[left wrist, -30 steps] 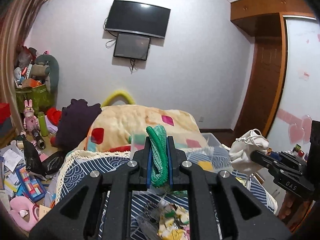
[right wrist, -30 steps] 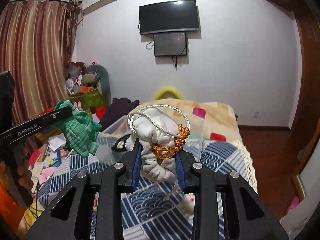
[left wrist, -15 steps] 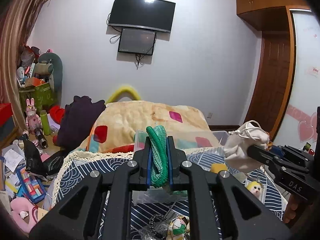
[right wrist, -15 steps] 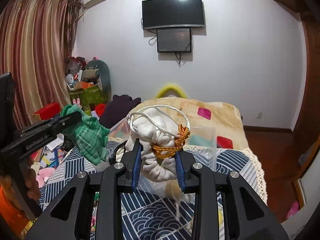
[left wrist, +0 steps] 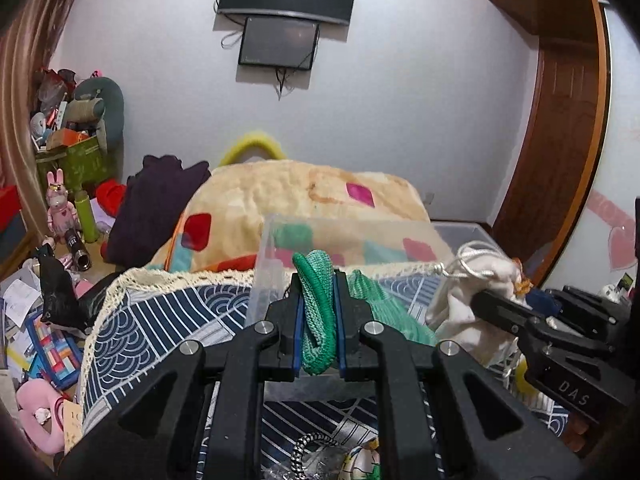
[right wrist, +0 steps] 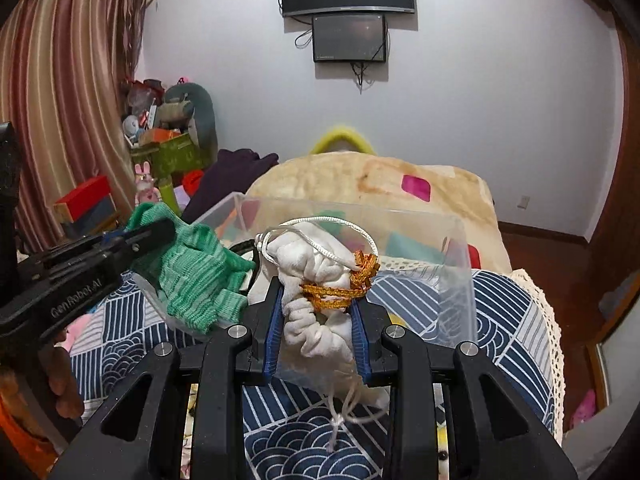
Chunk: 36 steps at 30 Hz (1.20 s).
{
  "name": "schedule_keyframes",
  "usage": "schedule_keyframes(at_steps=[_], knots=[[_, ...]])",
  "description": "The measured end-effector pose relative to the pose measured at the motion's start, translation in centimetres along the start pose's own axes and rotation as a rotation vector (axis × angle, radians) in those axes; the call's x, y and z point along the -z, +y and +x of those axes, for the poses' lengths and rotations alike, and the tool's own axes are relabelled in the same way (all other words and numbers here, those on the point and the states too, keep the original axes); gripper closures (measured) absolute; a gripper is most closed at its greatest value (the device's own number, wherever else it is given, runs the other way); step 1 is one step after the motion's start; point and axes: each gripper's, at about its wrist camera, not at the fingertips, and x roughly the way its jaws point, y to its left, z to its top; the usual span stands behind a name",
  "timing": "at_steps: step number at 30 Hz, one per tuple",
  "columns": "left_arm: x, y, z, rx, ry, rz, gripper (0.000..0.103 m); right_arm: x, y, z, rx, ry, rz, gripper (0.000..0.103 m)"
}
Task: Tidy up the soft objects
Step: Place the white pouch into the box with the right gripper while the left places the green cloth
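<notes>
Left hand-held gripper [left wrist: 318, 312]: I have it clamped tight on the green knit [left wrist: 318, 316], which hangs at the near wall of the clear bin [right wrist: 452, 264].
Right hand-held gripper [right wrist: 318, 320]: I hold it pinched on the white pouch [right wrist: 316, 280], cords dangling, just short of the bin.
Snag risk: I judge the pouch's loop and orange trim [right wrist: 344, 284] could catch on the jaws at release.
Miss risk: letting go too early would drop both onto the bed [right wrist: 508, 312], outside the bin.
Crowding: my two grippers sit close; they may bump.
</notes>
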Motion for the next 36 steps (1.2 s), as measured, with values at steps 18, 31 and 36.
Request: schedule_keyframes(at_steps=[18,31,36], knots=[[0.6,0.2,1.0,0.013,0.090,-0.002,0.054,-0.3,0.1,1.7,-0.002,0.067,-0.009,0.063],[0.0,0.4,-3.7,0.064,0.043,-0.009,0.025,0.2,-0.7,-2.7,0.023,-0.023,-0.025,0.046],[0.4,-0.1,-5.6,0.067,0.022,0.007,0.013,0.3,-1.4,-5.3,0.034,-0.082,-0.015,0.031]])
